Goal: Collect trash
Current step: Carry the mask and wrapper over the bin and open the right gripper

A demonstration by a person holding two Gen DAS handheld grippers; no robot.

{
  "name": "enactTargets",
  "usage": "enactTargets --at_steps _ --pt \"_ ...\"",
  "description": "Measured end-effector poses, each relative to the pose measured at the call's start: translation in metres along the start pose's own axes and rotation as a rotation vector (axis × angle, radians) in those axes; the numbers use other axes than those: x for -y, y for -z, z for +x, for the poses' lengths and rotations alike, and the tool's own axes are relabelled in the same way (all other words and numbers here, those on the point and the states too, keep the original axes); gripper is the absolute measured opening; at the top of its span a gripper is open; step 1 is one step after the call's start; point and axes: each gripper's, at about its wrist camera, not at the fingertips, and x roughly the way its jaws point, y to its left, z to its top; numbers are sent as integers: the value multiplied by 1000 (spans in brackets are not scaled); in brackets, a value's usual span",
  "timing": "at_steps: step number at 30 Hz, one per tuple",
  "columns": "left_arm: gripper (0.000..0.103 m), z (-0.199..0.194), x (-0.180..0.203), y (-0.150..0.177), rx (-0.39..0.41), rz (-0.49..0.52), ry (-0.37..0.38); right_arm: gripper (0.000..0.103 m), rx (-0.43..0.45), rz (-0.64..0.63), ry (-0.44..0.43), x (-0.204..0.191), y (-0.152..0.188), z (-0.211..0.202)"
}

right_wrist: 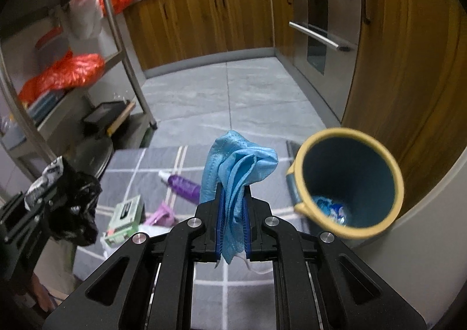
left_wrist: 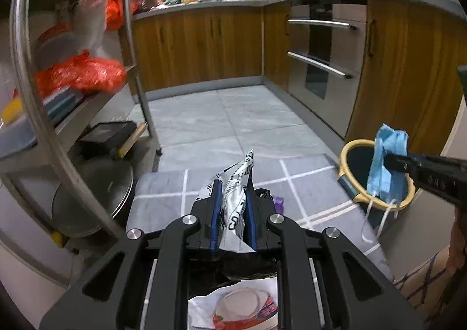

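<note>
My left gripper (left_wrist: 233, 184) is shut on a crumpled white wrapper with black print (left_wrist: 238, 181), with a black plastic bag (right_wrist: 77, 201) hanging under it; it shows at the left in the right wrist view. My right gripper (right_wrist: 233, 190) is shut on a blue face mask (right_wrist: 236, 166) and holds it in the air just left of the bin. In the left wrist view the mask (left_wrist: 386, 160) hangs over the bin's mouth. The bin (right_wrist: 348, 184) is dark blue with a yellow rim (left_wrist: 350, 152) and has blue trash at its bottom.
On the grey checked mat (right_wrist: 140, 166) lie a purple tube (right_wrist: 182, 184), a green box (right_wrist: 125, 214), a pink scrap (right_wrist: 163, 214) and a white printed package (left_wrist: 242, 305). A metal shelf rack (left_wrist: 38, 102) stands at left. Wooden cabinets and an oven (left_wrist: 324, 61) line the back and right.
</note>
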Motion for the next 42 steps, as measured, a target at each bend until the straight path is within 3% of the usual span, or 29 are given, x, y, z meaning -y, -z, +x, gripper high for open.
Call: enactTargets --at_steps 6,15,20,34,42 --pt "15 3 20 -20 10 26 52 12 57 -19 27 28 -35 -10" --pt "15 17 73 -37 12 120 145 12 117 -11 131 102 -72 -8" --pt "16 23 100 -46 37 156 228 12 58 89 116 142 -77 14" --pt "16 83 179 -65 4 221 384 12 -47 55 195 181 -78 63" --pt "16 120 206 -57 -62 235 445 12 -120 58 250 199 -77 98"
